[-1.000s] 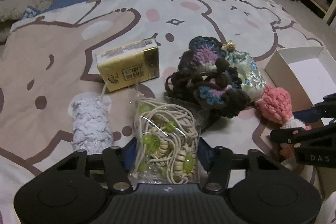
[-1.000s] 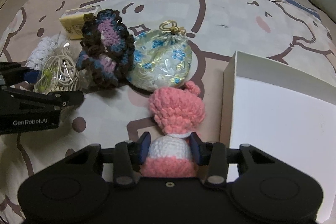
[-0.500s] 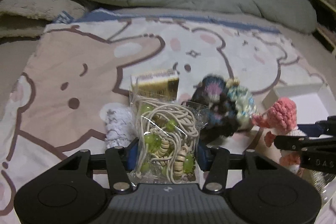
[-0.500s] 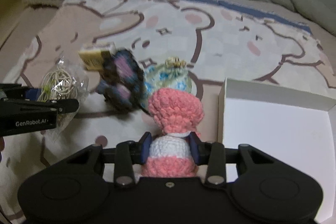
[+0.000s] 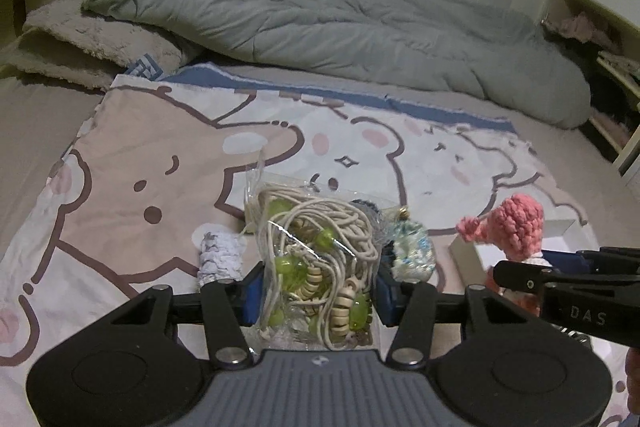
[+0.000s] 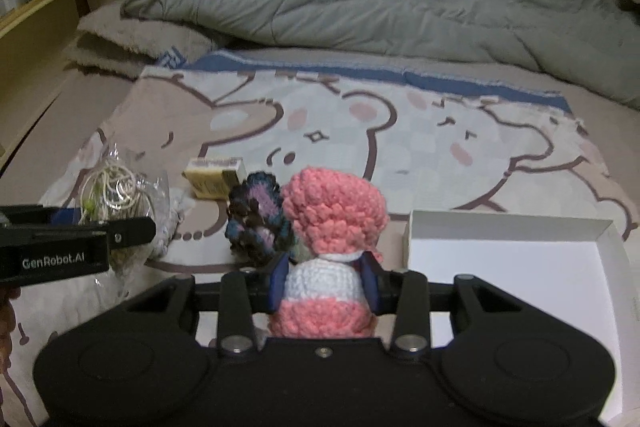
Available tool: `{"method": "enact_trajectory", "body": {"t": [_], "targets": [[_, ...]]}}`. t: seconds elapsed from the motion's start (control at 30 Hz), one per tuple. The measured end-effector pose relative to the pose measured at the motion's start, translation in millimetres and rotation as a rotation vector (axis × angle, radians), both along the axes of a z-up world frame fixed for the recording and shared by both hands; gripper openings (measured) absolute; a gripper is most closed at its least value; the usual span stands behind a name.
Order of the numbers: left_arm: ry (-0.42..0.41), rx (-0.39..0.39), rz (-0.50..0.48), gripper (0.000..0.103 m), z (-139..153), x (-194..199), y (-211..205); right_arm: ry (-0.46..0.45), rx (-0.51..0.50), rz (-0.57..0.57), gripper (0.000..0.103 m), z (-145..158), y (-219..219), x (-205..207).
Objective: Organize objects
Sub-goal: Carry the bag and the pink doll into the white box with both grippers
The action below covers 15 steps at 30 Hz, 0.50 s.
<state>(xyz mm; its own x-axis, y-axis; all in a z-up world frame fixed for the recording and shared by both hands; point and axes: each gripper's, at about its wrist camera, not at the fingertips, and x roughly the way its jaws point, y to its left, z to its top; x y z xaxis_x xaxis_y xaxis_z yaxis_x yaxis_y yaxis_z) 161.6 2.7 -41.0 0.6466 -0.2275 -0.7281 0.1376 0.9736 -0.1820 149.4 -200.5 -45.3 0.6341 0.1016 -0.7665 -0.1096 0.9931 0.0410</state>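
Pink crochet doll (image 6: pixel 328 247) sits clamped in the right hand-held gripper (image 6: pixel 325 281); at its nine o'clock, the left hand-held gripper (image 5: pixel 316 291) grips a bead bag (image 5: pixel 316 259).

Two crochet toys (image 6: pixel 334 223) (one pink), one white box (image 6: pixel 508 227).

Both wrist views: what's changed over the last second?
Both grippers rose off the blanket with their loads: left gripper, its jaws having closed a little, on the cord bag, right gripper on the pink doll. The yellow box, crochet piece and white box stayed put.
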Motion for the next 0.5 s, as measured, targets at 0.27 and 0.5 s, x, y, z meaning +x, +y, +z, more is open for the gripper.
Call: {"method": "enact_trajectory", "body": {"t": [0.27,0.5], "targets": [[-0.03,-0.056,0.014,0.053,12,-14,-17,-0.045,0.001,0.016,0.04,18,-20,-17],[-0.031,-0.094,-0.002,0.053,12,-20,-50,-0.047,-0.031,-0.01,0.04,20,-47,-30]]}}
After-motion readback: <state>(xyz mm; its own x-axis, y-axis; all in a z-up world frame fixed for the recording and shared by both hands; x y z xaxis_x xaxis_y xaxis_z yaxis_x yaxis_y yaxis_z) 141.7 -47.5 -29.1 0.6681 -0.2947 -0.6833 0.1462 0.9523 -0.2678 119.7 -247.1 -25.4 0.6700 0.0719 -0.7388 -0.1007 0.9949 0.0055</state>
